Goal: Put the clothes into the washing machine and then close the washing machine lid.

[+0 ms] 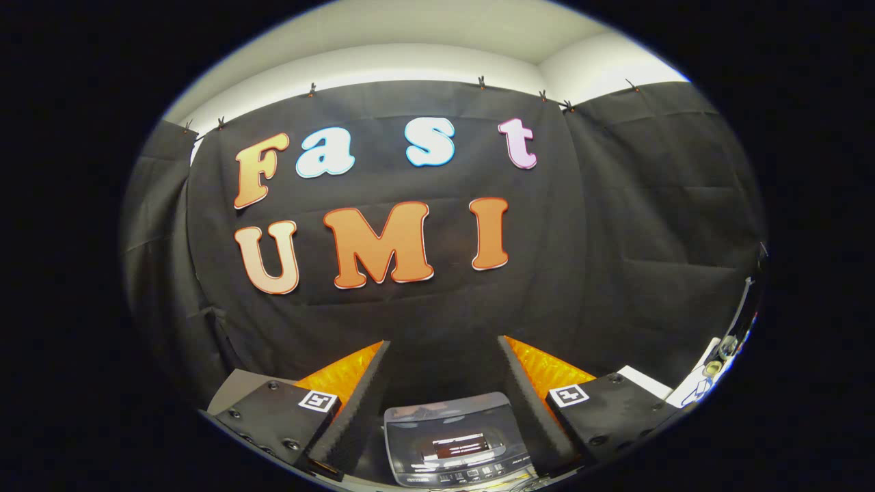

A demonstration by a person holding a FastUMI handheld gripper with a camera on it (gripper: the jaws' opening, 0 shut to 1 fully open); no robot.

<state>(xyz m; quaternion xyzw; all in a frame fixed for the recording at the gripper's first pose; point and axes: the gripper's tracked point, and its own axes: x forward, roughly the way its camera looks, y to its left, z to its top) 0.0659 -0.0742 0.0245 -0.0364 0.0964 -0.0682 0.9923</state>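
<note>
My gripper (pixel 444 348) is open, its two fingers spread wide with nothing between them. It is raised and looks at the booth's black cloth wall. Low down between the fingers I see the top of the washing machine (pixel 451 441): a glossy grey lid with a dark window and a row of small controls along its near edge. The lid appears to lie flat. No clothes appear here.
A white surface (pixel 683 389) with a few small objects lies beyond the right finger, at the far right. The black cloth wall hangs close behind the machine and wraps round both sides.
</note>
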